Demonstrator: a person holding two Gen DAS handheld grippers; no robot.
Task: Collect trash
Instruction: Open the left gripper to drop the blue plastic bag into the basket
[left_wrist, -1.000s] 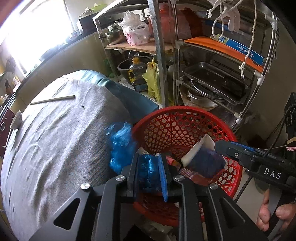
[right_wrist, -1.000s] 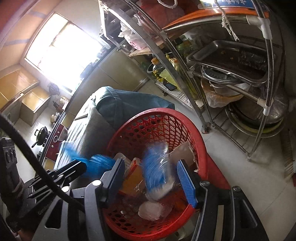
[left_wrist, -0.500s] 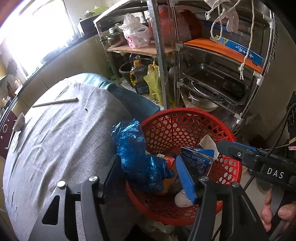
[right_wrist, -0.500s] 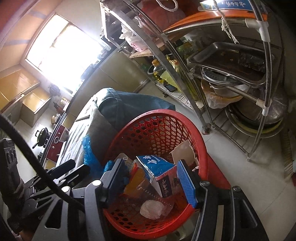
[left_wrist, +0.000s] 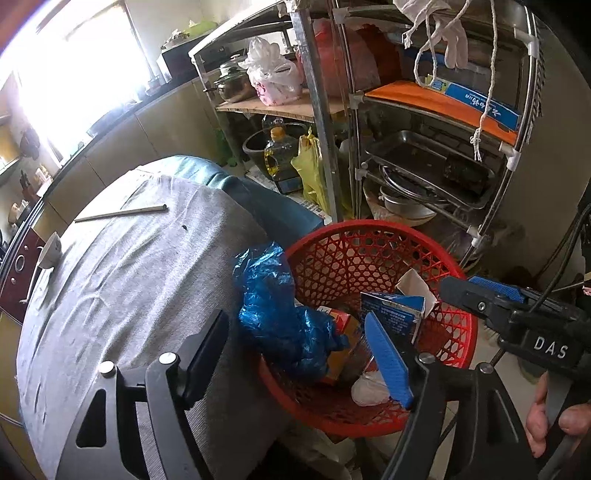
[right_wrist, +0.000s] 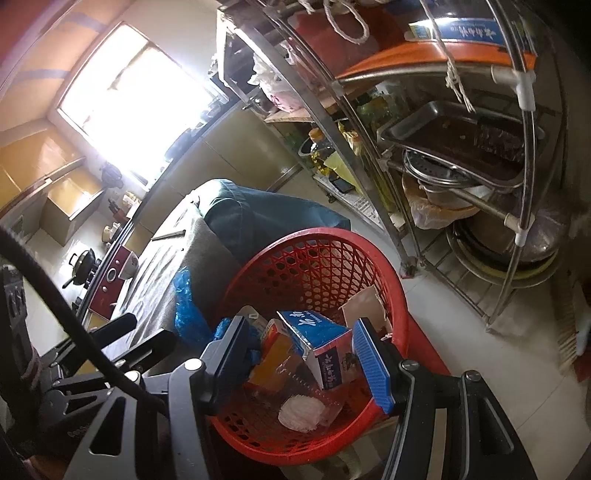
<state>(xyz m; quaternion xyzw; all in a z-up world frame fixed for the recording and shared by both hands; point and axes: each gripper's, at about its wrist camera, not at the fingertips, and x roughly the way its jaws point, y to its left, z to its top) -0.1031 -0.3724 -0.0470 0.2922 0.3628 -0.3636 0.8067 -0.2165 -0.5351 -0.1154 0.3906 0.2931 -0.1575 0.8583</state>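
While the crumpled blue plastic bag (left_wrist: 280, 317) lies draped over the near-left rim of the red mesh basket (left_wrist: 373, 240), half inside and half hanging against the grey cloth (left_wrist: 122, 288) of the table, my left gripper (left_wrist: 299, 350) hovers over it with its jaws opening; the bag sits between the fingers, but neither pad presses on it. Under and beside the bag in the basket lie an orange carton (left_wrist: 341, 349), a blue and white milk carton (left_wrist: 393, 314) with its top torn open, a flap of pale cardboard (left_wrist: 412, 288) and a whitish wad (left_wrist: 369, 387) near the bottom. From my right wrist view the same basket (right_wrist: 306, 258) sits below my right gripper (right_wrist: 299, 358), whose fingers stand apart over the cartons without closing on anything; the milk carton (right_wrist: 319, 339) shows between them but I see no contact. My right hand's tool also pokes into the left view from the right, with fingers of my hand (left_wrist: 550, 417) curled round its handle. On the grey cloth a thin metal rod (left_wrist: 122, 212) lies well apart from the basket, and a teal cover (left_wrist: 266, 206) falls off the table's far edge. Beyond the basket stands a steel rack (left_wrist: 317, 110) holding a steel tray (left_wrist: 424, 166), a bottle of oil (left_wrist: 277, 155), a yellow bag (left_wrist: 312, 173) and a pot (left_wrist: 231, 83).
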